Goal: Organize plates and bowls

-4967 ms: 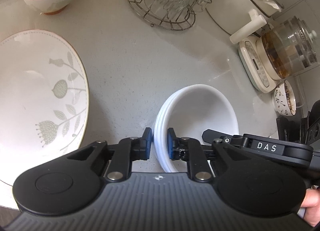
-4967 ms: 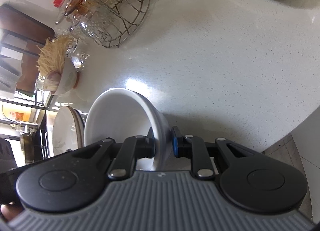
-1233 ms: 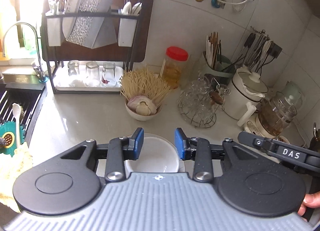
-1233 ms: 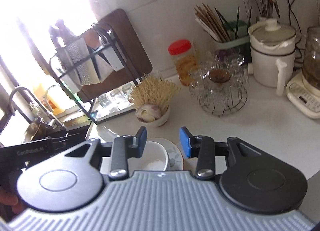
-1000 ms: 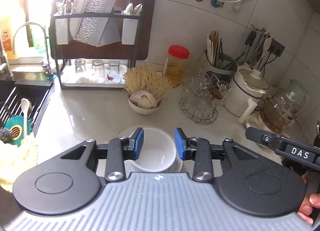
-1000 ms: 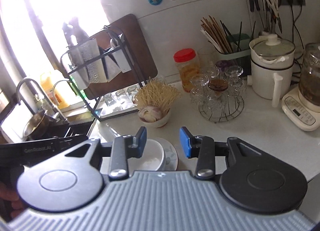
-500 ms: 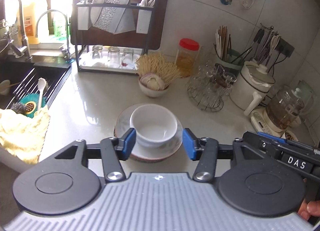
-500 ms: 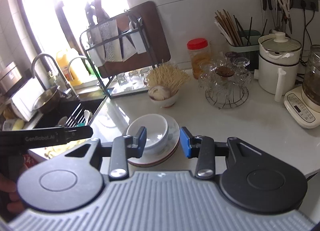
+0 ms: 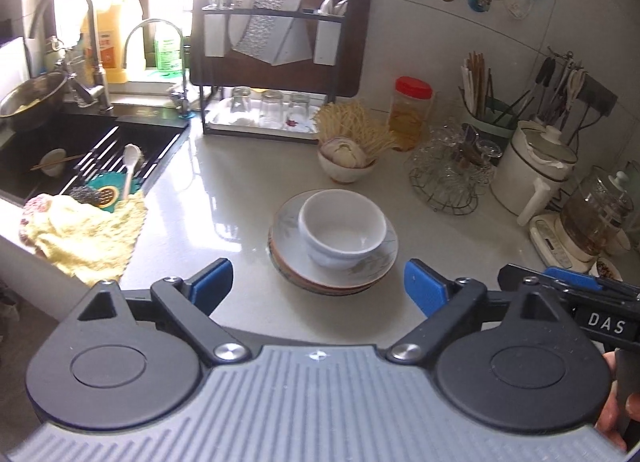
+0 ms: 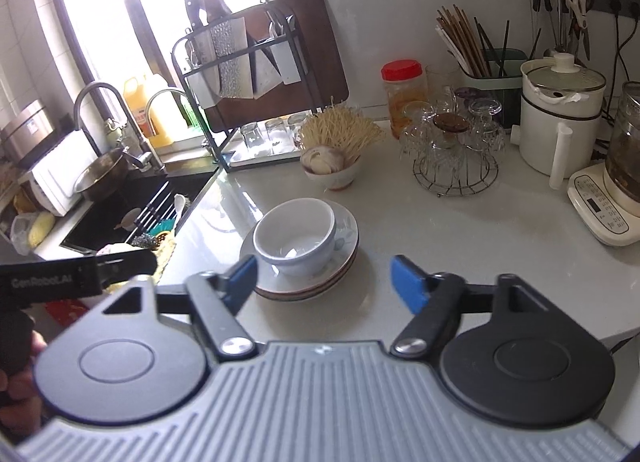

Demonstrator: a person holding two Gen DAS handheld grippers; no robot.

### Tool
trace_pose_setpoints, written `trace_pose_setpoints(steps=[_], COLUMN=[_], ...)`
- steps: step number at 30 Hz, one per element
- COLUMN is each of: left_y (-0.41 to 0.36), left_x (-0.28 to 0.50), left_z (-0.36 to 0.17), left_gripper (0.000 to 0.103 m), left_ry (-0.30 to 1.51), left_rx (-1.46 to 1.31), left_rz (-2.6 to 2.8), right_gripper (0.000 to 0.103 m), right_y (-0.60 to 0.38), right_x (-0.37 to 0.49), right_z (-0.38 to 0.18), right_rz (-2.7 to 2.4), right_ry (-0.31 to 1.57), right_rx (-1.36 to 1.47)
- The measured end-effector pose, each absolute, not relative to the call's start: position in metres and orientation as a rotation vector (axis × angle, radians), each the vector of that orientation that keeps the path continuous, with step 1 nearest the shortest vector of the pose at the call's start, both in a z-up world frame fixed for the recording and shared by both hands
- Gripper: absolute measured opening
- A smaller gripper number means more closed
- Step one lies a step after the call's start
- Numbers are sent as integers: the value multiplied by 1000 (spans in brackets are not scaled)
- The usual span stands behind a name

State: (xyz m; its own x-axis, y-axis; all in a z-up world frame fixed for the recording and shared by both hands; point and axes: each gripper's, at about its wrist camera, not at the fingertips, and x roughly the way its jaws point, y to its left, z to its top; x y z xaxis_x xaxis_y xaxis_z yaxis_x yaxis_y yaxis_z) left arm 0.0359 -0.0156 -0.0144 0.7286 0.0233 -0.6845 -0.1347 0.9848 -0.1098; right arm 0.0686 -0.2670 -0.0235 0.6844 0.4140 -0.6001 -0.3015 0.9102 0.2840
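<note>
White bowl [image 9: 342,231]: sitting upright on plates [image 9: 372,270], empty
Plates: lying stacked, leaf pattern
Left gripper [image 9: 318,288]: opening, nothing between
Right gripper [image 10: 324,282]: opening, nothing between

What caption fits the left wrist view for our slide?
Left gripper, jaws opening and empty, before white bowls nested on stacked plates on the counter.

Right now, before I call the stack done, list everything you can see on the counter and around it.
bowl: one visible, white, on the plates
plates: stack, white, mid-counter
garlic bowl: one, white, behind the stack
jar: one, red lid, by the wall
glass rack: one, wire, right of the garlic bowl
cloth: one, yellow, sink edge
sink: black, left
left gripper: jaws opening, empty
right gripper: jaws opening, empty
</note>
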Motion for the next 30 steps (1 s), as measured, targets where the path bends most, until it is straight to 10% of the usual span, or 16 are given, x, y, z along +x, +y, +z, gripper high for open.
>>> trace_pose_setpoints(steps=[30], left_y=[-20], left_x=[-20], left_z=[-15], left_gripper=[101], left_ry=[792], left_rx=[-139], left_rz=[143], right_gripper=[92], right_y=[-265], right_x=[24], right_z=[-16], right_rz=[358], right_ry=[698], right_rx=[114])
